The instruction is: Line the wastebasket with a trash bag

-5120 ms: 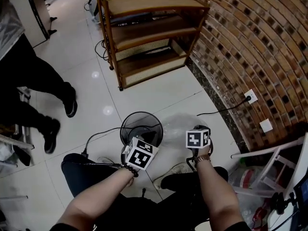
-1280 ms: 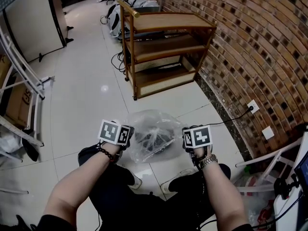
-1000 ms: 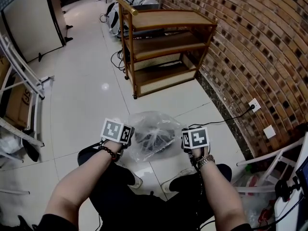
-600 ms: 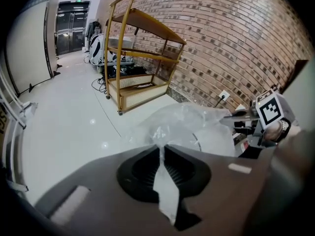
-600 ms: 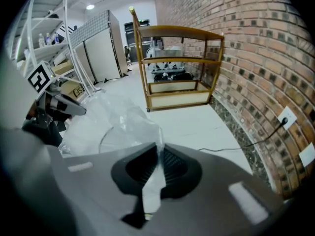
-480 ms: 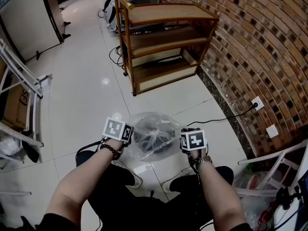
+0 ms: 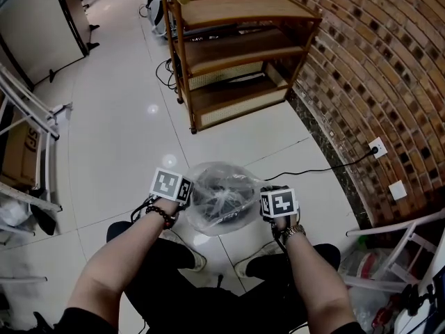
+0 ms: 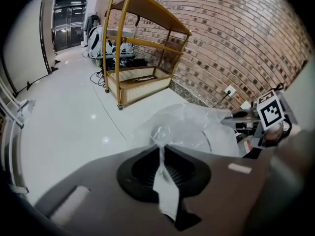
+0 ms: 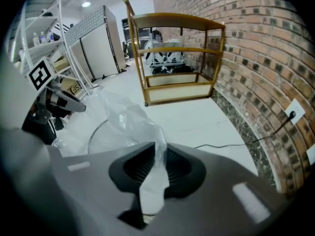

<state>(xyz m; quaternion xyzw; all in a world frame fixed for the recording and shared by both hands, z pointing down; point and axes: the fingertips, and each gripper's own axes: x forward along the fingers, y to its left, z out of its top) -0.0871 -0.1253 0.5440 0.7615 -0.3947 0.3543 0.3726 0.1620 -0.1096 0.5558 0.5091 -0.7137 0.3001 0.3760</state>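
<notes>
**Bag spread between both grippers, over the basket**

At lower centre of the head view, the left gripper [image 7: 183, 196] is clenched on a fold of the clear trash bag [image 7: 221, 190]. The right gripper [image 7: 267, 200] has just been easing its jaws apart, and the film runs loosely between them. The bag spans the gap between both tools, draped over the black wastebasket [image 7: 229, 216]. Beyond, at top centre, stands a wooden shelf [image 7: 236, 51].
</notes>
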